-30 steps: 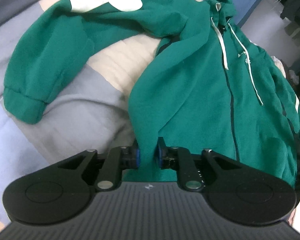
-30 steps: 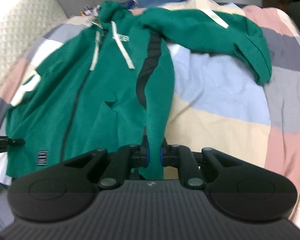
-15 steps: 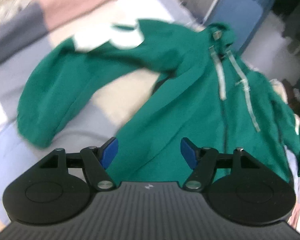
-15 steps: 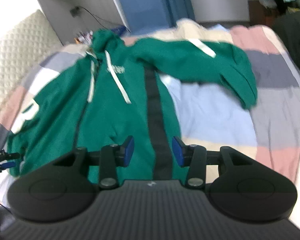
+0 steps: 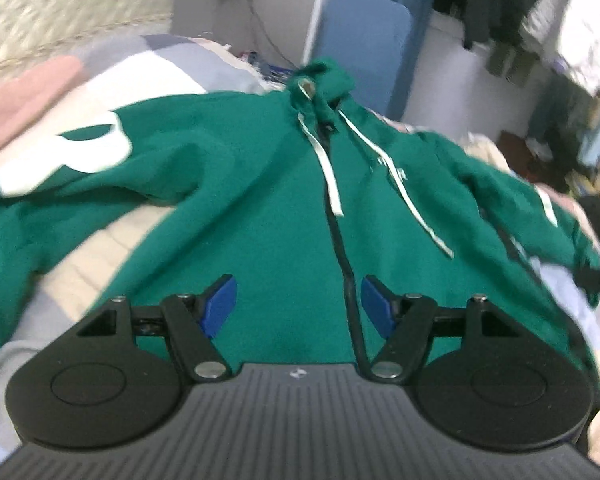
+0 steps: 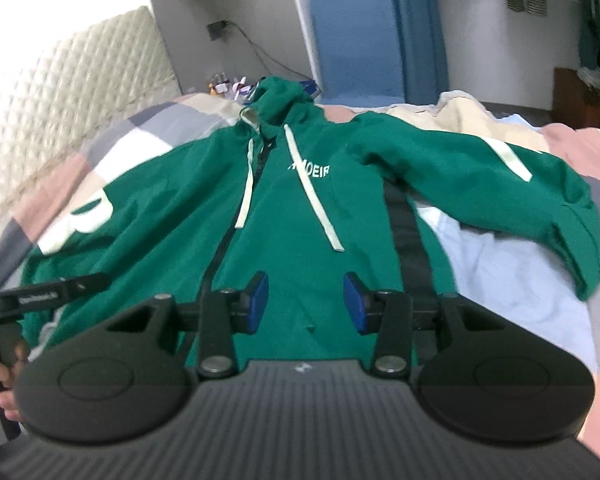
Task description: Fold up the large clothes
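A green zip hoodie (image 5: 268, 208) lies face up on the bed, hood at the far end, both sleeves spread out to the sides. It has white drawstrings and a white letter on the left sleeve (image 5: 72, 156). It also shows in the right wrist view (image 6: 308, 224). My left gripper (image 5: 298, 304) is open and empty above the lower front near the zip. My right gripper (image 6: 305, 306) is open and empty above the lower front. The left gripper also shows at the left edge of the right wrist view (image 6: 44, 294).
The bed has a patchwork cover (image 6: 512, 280) of pink, grey, cream and pale blue. A quilted headboard (image 6: 60, 96) stands at the left. A blue chair (image 6: 356, 40) and hanging clothes (image 5: 500, 4) are beyond the bed.
Both grippers have let go of the hoodie's bottom hem, opened, and lifted back. The hoodie's lower body now lies flat and spread.
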A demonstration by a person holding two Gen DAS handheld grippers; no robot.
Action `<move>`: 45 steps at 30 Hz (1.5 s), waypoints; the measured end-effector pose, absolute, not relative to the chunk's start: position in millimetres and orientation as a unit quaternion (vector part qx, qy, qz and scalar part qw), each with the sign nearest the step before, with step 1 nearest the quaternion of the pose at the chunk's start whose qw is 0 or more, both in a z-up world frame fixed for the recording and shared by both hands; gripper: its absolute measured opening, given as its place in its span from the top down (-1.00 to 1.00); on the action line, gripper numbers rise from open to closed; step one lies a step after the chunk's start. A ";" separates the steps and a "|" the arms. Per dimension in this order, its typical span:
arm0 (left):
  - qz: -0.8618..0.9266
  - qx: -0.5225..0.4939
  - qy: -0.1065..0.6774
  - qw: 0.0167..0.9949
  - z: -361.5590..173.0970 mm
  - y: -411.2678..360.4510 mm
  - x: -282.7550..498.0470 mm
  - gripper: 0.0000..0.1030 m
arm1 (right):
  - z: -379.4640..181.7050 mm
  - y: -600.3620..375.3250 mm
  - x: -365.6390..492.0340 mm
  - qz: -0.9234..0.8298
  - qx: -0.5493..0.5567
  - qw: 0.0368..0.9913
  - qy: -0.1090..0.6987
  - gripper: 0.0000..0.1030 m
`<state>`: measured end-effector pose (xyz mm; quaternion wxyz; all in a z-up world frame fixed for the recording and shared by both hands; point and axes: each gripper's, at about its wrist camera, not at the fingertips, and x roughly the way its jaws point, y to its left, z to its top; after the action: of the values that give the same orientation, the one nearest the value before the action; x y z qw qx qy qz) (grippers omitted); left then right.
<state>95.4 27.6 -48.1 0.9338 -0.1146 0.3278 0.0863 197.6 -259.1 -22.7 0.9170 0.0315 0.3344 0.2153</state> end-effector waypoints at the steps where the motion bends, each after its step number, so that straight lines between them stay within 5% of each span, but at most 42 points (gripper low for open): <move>1: 0.085 -0.107 0.329 0.934 -54.7 25.5 99.2 -0.42 | -28.8 -254.6 201.1 0.217 0.026 0.917 0.335 0.15; 23: 0.077 -0.109 0.402 0.906 -147.4 36.4 152.1 -0.43 | -124.9 -224.4 260.9 0.197 -0.037 0.877 0.436 0.16; 25: 0.077 -0.119 0.401 0.905 -147.5 40.3 151.7 -0.44 | -116.2 -231.9 260.7 0.199 -0.016 0.881 0.429 -0.34; 27: 0.077 -0.127 0.400 0.904 -146.6 43.5 150.4 -0.44 | -103.3 -243.6 259.2 0.194 0.009 0.893 0.407 -0.56; 37: 0.085 -0.145 0.391 0.905 -141.1 42.7 146.7 -0.44 | -64.2 -335.8 261.6 0.009 0.025 0.955 0.294 -0.56; 45: 0.084 -0.119 0.384 0.912 -138.1 32.5 142.6 -0.44 | -87.5 -384.9 286.6 -0.084 0.006 0.948 0.306 -0.56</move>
<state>142.6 32.5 -138.1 0.9118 -0.1191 0.3839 0.0845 286.6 -384.9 -87.5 0.9484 0.0055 0.3056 -0.0841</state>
